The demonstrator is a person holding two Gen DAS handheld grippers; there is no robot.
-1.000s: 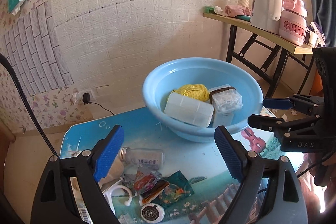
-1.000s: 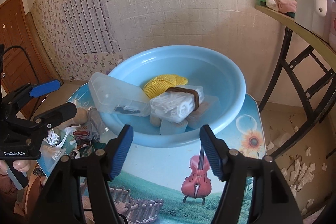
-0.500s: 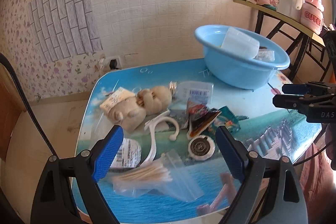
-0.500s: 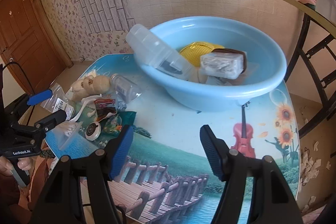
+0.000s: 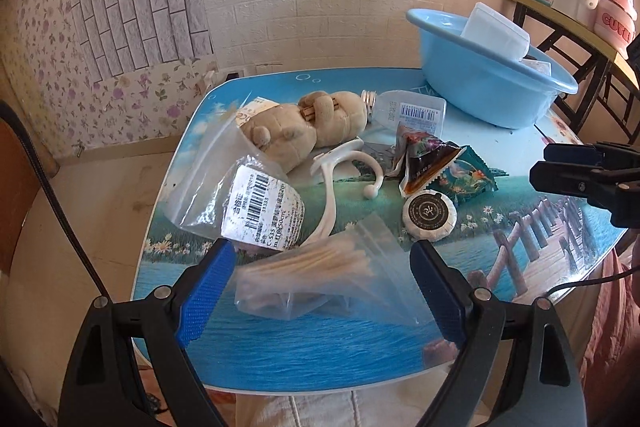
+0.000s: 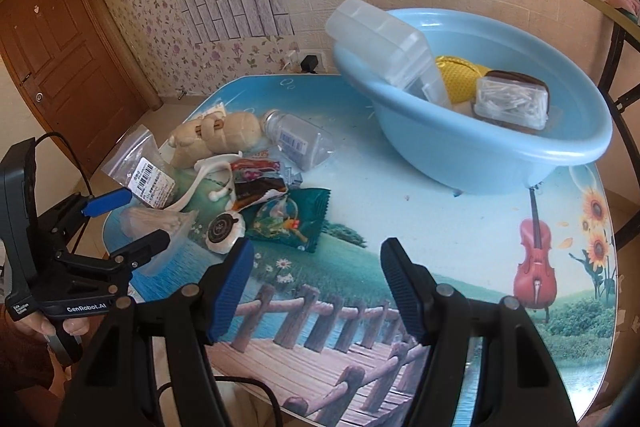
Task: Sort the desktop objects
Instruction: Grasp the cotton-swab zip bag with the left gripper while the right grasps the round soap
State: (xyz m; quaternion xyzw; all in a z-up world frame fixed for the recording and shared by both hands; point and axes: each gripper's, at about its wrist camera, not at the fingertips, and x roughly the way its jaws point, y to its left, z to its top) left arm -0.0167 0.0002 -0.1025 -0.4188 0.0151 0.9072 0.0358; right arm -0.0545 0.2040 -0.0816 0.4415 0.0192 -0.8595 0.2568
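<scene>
Bottom of the left wrist view, the left gripper [image 5: 320,287] has its jaws spread wide with nothing pinched, hovering right over a clear zip bag of cotton swabs [image 5: 316,267] near the table's [image 5: 320,343] front edge; the right gripper [image 6: 316,285] is also released and empty, over the bare boardwalk print at the bottom of its own view. Mid-frame sits the clutter: round wrapped soap [image 5: 429,214], green snack packet [image 5: 460,173], white plastic hook [image 5: 340,179], beige plush toy [image 5: 304,131], clear plastic bottle [image 5: 408,111]. Far back at upper right, the blue basin [image 6: 480,147] holds a clear plastic box [image 6: 384,43], something yellow and a small case of swabs.
</scene>
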